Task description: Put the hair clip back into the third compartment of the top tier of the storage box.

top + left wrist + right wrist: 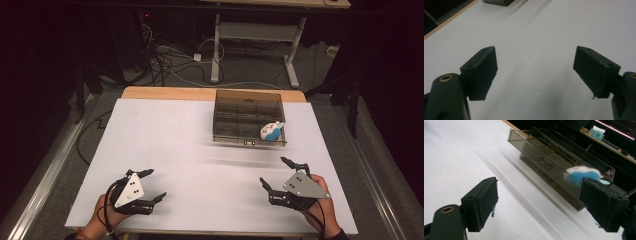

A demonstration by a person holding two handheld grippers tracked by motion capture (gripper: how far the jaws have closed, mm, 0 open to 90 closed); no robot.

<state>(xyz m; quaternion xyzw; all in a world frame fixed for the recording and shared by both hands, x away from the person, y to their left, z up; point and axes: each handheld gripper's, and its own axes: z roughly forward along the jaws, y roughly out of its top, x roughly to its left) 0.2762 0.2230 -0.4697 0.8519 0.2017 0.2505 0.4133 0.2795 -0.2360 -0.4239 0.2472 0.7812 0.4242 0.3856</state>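
1. We see a blue-and-white plush toy (pixel 271 131) in the front right corner of a smoky clear plastic box (pixel 248 102); in the right gripper view the toy (pixel 581 175) sits behind the box's near wall (pixel 541 162), partly hidden by one jaw.
2. We see the box standing on a white table (pixel 190 150), right of centre and toward the far side; a wooden edge (pixel 165 92) shows past the white sheet.
3. We note the room is dark, with grey floor, a tangle of cables (pixel 165 60) and the white legs of another desk (pixel 252 40) behind the table.
4. We see the right gripper (pixel 276 176) near the table's front right, well apart from the box and the toy; jaws spread wide, nothing between them.
5. We see the left gripper (pixel 155 185) at the front left, farther still from the toy; jaws spread wide over bare table (pixel 536 37), holding nothing.
6. We spot a small mark on the box's front wall, too small to read.
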